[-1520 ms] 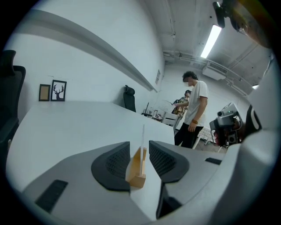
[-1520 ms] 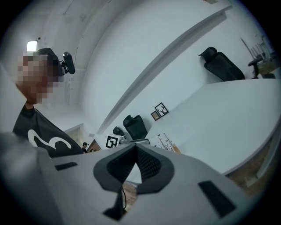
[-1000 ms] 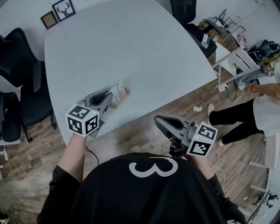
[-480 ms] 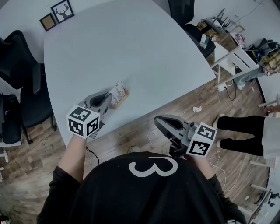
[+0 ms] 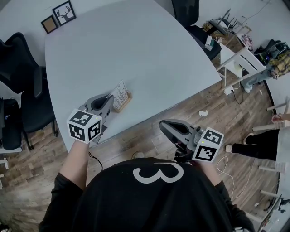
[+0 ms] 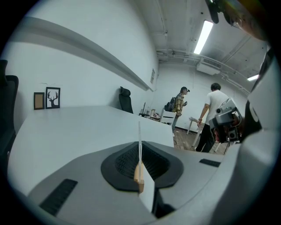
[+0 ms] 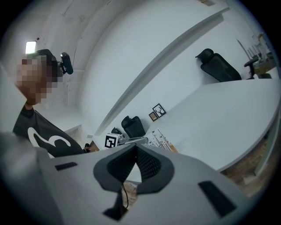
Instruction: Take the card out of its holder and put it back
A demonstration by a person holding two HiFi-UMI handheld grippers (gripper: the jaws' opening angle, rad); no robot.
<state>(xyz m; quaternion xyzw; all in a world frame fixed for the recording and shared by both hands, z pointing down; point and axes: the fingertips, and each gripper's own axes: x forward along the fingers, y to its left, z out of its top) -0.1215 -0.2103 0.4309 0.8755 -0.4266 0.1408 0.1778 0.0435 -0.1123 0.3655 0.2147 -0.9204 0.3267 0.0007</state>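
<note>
At the bottom of the head view, the person's black shirt (image 5: 149,199) is filling the frame. Two grippers are reaching up from it.

The right gripper (image 5: 162,123) is hanging over the wooden floor (image 5: 190,108), off the worktop's (image 5: 136,50) lower edge. Its fingers (image 7: 145,162) are pressing together at the tips with nothing between them.

The left gripper (image 5: 111,100) is lying over the worktop's lower left edge. In its own view its fingers (image 6: 156,160) are standing narrow, pinching the near edge of the one card (image 6: 139,132). That card (image 5: 119,93) is standing upright in its single wooden holder (image 5: 124,102), which is sitting near that lower edge. The holder (image 6: 138,175) is showing between the fingers.

Above and to the right of the holder the worktop is lying bare, giving wide room up to its curved far rim.

Two picture frames (image 5: 65,10) are sitting at the worktop's upper left corner. Three black chairs are ringing it: two at the left edge (image 5: 18,50) and one at the top (image 5: 188,9).

In the left gripper view, two people (image 6: 213,114) are standing far off at right.
</note>
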